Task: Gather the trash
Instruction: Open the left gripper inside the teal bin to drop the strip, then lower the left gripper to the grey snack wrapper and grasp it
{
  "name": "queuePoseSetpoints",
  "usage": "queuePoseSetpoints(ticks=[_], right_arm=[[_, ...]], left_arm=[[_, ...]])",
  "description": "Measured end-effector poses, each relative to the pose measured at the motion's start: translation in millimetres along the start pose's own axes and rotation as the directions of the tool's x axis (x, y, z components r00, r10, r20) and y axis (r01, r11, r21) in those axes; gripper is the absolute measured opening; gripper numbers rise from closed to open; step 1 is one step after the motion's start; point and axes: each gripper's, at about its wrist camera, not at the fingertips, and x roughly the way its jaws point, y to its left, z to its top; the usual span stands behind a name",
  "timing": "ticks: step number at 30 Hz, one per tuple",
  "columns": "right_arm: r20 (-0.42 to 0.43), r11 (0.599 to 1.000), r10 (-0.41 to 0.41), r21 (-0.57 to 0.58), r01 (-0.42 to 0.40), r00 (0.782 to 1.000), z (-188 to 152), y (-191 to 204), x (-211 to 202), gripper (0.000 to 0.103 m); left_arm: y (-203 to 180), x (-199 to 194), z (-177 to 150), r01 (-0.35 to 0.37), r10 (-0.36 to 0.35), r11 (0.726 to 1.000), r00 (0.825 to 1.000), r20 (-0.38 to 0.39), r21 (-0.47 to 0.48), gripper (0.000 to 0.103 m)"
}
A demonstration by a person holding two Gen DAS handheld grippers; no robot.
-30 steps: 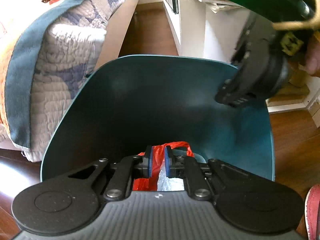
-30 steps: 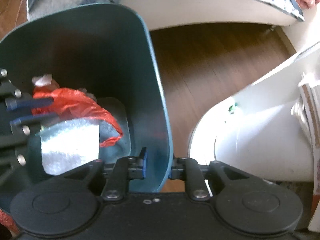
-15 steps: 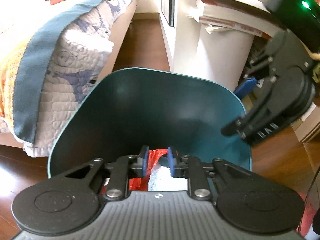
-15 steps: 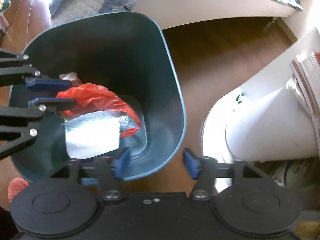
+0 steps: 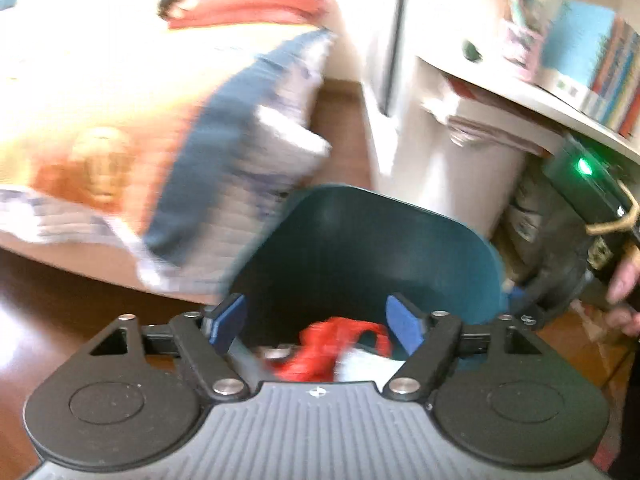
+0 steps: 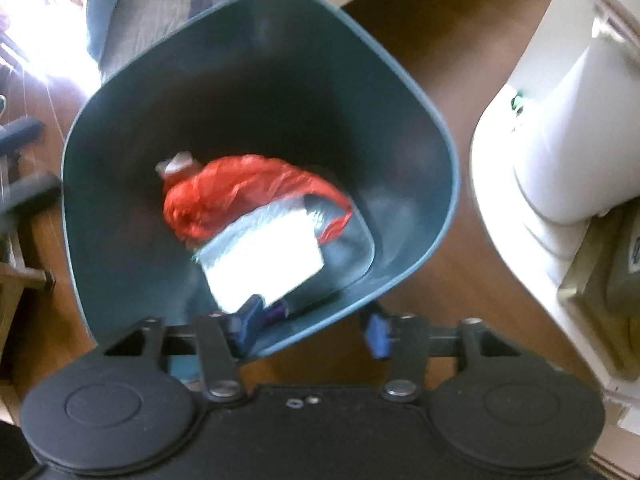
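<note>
Left wrist view looks down over the left gripper [image 5: 316, 324], whose jaws stand wide and are opening, with nothing pressed between the blue pads [image 5: 228, 320]. Below and beyond them sits a dark teal bin [image 5: 360, 240] on the wooden floor [image 5: 48, 304]. Inside it, near the bottom, lie a crumpled red plastic bag [image 5: 336, 344] and a pale silvery packet [image 5: 368, 364], loose and clear of the pads. A bed with a quilted cover [image 5: 224, 152] stands just beside the bin's left side, and a white shelf unit [image 5: 452, 160] stands beyond its right side. At the right edge the right gripper [image 5: 556, 272] shows as a dark blurred shape near the bin's right rim, with part of a hand [image 5: 624, 276] behind it.

From the right wrist view, the bin [image 6: 120, 240] fills the middle, seen from almost straight above. The red bag [image 6: 240, 192] lies across the bottom, with the silvery packet [image 6: 264, 256] overlapping its near side and a small pale scrap [image 6: 176, 162] at its far left end. The right gripper [image 6: 312, 332] straddles the bin's near rim: one blue pad [image 6: 248, 324] is inside the wall, the other outside. Its jaws are closing, yet a gap shows between the outer pad and the wall. A white rounded piece of furniture [image 6: 552, 160] stands on the floor to the right.
</note>
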Motion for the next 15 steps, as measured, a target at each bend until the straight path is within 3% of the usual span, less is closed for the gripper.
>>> queuePoseSetpoints(ticks=[3,8,11,15], right_arm=[[-0.019,1.000,-0.001,-0.005,0.001,1.000,2.5,0.3,0.3,0.047],[-0.075,0.999,-0.045,-0.007,0.045,0.996,19.6,-12.7,11.4,0.032],[-0.057,0.995,-0.093,-0.043,0.091,0.994,27.9,-20.4,8.1,0.026],[-0.036,0.984,-0.152,-0.105,0.148,0.988,33.5,-28.2,5.3,0.017]], left_arm=[[30.0,-14.8,-13.1,-0.143,0.143,0.989,0.990,-0.006,-0.033,0.079],[74.2,-2.6,-46.2,-0.287,0.274,0.952,0.954,-0.119,-0.105,0.079],[84.8,16.2,-69.2,-0.304,0.281,0.946,0.942,-0.184,-0.116,0.079],[85.1,53.3,-101.6,-0.237,0.199,0.967,0.935,-0.293,-0.098,0.079]])
